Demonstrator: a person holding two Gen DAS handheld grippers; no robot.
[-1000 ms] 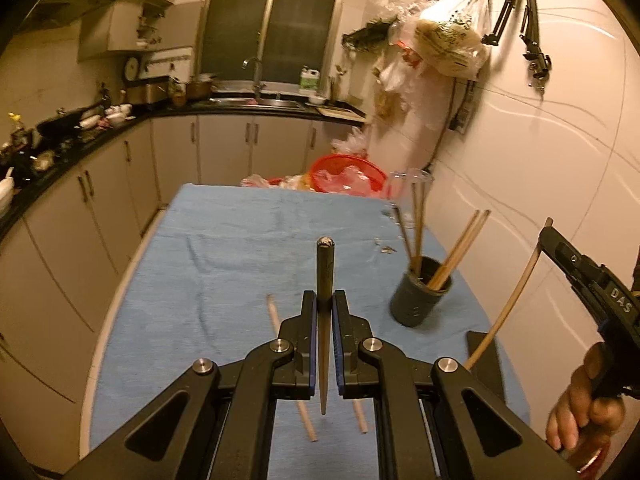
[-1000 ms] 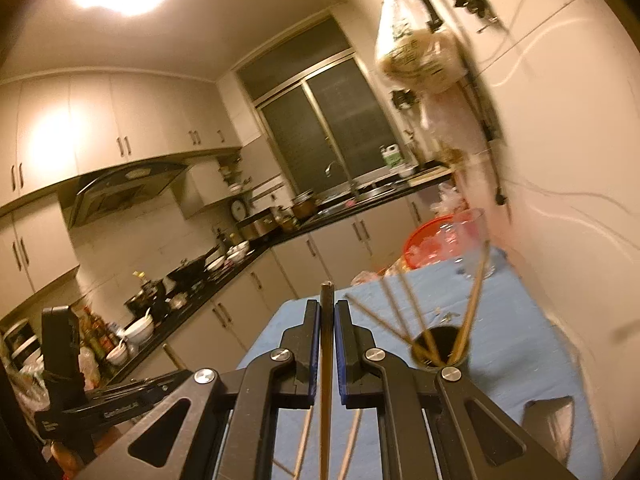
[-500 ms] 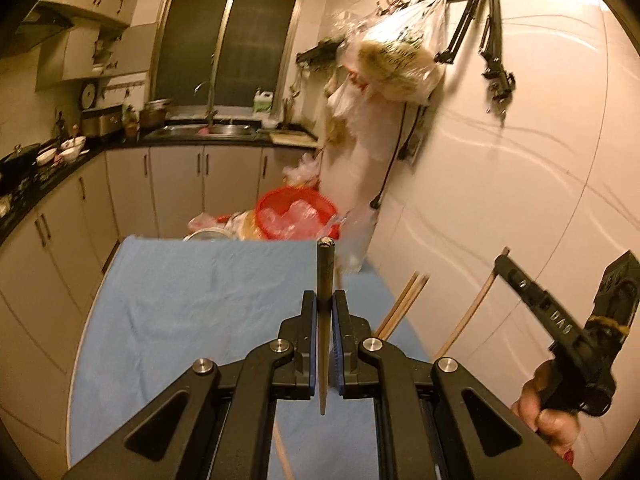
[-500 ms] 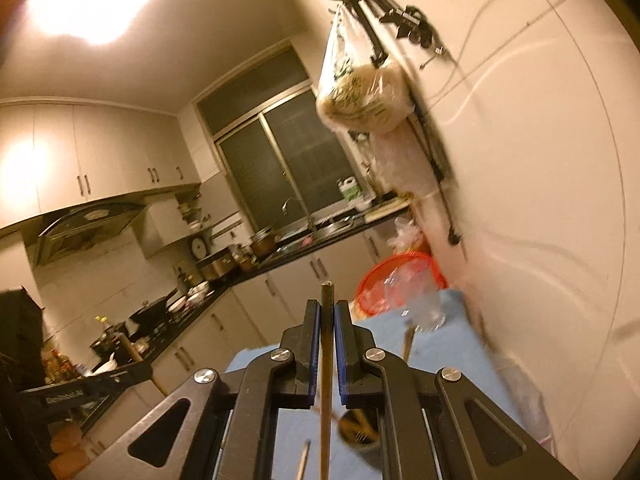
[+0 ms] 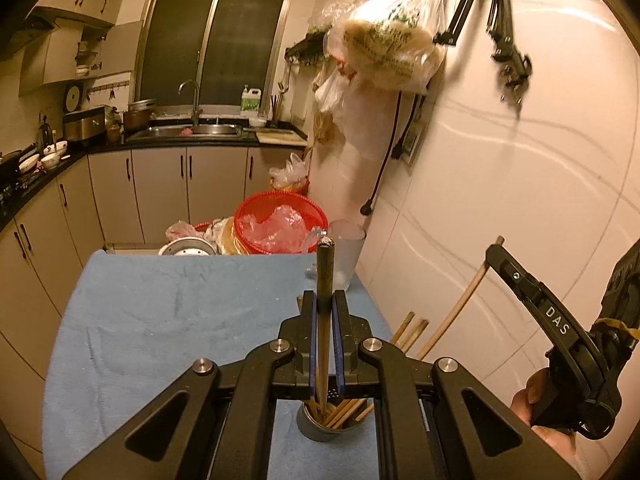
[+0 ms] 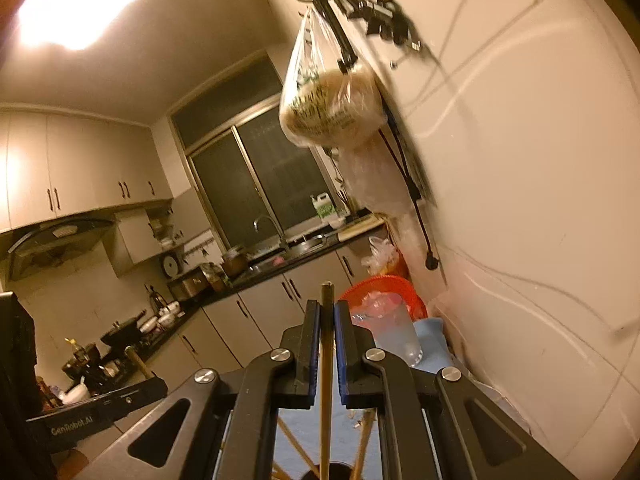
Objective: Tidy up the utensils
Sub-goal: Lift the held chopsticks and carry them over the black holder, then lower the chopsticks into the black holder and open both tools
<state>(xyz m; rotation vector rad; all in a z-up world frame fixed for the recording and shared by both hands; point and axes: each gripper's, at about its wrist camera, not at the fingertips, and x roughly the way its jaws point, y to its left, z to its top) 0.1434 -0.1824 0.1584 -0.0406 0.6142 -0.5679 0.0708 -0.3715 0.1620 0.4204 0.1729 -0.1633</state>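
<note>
My left gripper [image 5: 325, 300] is shut on a dark chopstick [image 5: 325, 272] held upright, its lower end reaching into the dark utensil cup [image 5: 320, 428] just below the jaws. The cup holds several wooden chopsticks [image 5: 408, 328]. My right gripper [image 6: 328, 312] is shut on a light wooden chopstick [image 6: 325, 400], also upright, above the cup, whose rim just shows at the bottom of the right wrist view [image 6: 320, 474]. In the left wrist view the right gripper [image 5: 500, 256] shows at the right with its chopstick [image 5: 460, 312] slanting down toward the cup.
The table carries a blue cloth [image 5: 180, 320]. A clear plastic cup [image 5: 346, 256] and a red basket [image 5: 280, 224] with bags stand at its far end. The white wall [image 5: 500, 180] runs close along the right. Kitchen counters and a sink lie beyond.
Both grippers moved toward the utensil cup and tilted upward with their chopsticks. The cup went from ahead on the right to directly under the left jaws. The loose chopsticks on the cloth left view.
</note>
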